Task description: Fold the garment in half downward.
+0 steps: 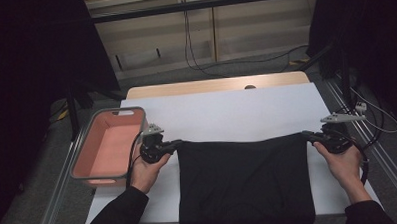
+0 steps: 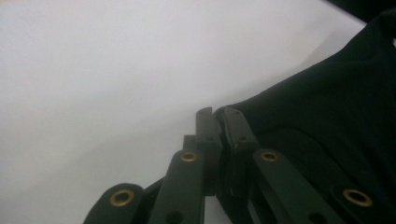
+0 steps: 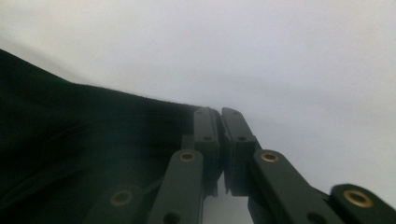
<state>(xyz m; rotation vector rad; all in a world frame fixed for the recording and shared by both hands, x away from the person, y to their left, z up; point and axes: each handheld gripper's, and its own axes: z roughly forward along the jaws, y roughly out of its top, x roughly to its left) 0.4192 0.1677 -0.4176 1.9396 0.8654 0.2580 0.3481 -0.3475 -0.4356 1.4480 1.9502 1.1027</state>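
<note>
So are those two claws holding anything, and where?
Yes: the black cloth, by its two far corners. The left claw pinches the left corner, the right claw the right one.

White-covered table [image 1: 236, 110], wooden far edge bare; black garment [image 1: 244, 180] spread flat between left gripper [image 1: 176, 143] and right gripper [image 1: 307, 134]; pink grey-rimmed bin [image 1: 107, 145] just outside left gripper.

Beyond the black cloth [image 1: 244, 178] the white table cover [image 1: 226, 113] lies bare to its far edge, open to either gripper. At the left, the pink bin [image 1: 107, 145] stands just beside the left gripper [image 1: 176, 143], blocking sideways travel. The right gripper [image 1: 307, 134] has bare cover to its right.
</note>
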